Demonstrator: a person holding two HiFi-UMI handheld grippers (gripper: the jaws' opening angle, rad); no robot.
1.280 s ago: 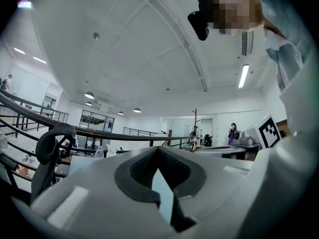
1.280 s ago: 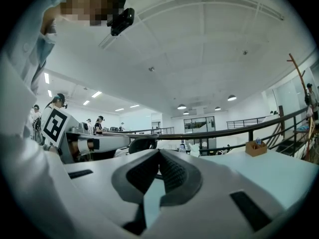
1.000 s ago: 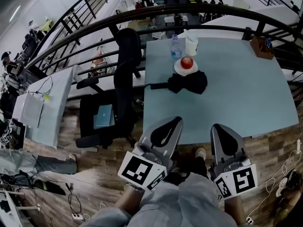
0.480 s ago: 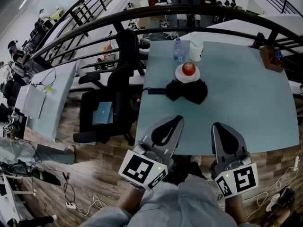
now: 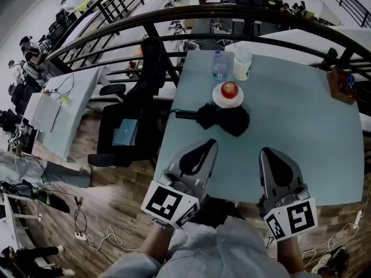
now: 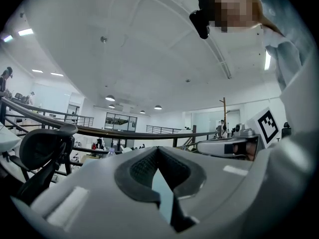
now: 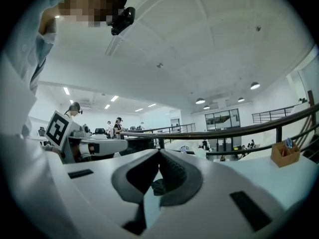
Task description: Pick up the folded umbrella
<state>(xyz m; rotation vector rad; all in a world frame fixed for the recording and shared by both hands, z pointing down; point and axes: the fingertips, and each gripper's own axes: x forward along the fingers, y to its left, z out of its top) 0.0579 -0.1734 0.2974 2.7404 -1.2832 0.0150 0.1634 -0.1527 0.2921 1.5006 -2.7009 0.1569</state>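
Observation:
The folded black umbrella (image 5: 225, 118) lies on the light blue table (image 5: 301, 132), and its handle (image 5: 182, 114) points left towards the table's edge. Both grippers are held level over the table's near edge, short of the umbrella and apart from it. My left gripper (image 5: 207, 146) sits front-left of it, with its jaws meeting at the tip (image 6: 158, 148) and nothing between them. The right gripper (image 5: 268, 154) is front-right of the umbrella, and its jaws also meet at the tip (image 7: 159, 151), empty.
Just behind the umbrella is a red apple on a white plate (image 5: 229, 90). A water bottle (image 5: 218, 67) and a white cup (image 5: 242, 66) stand further back. A wooden holder (image 5: 341, 86) sits at the right edge. A black office chair (image 5: 136, 106) stands left of the table, with a railing (image 5: 191, 13) beyond.
Both grippers have moved forward from over the floor to over the table's near edge, closer to the umbrella. Their jaws look the same as before.

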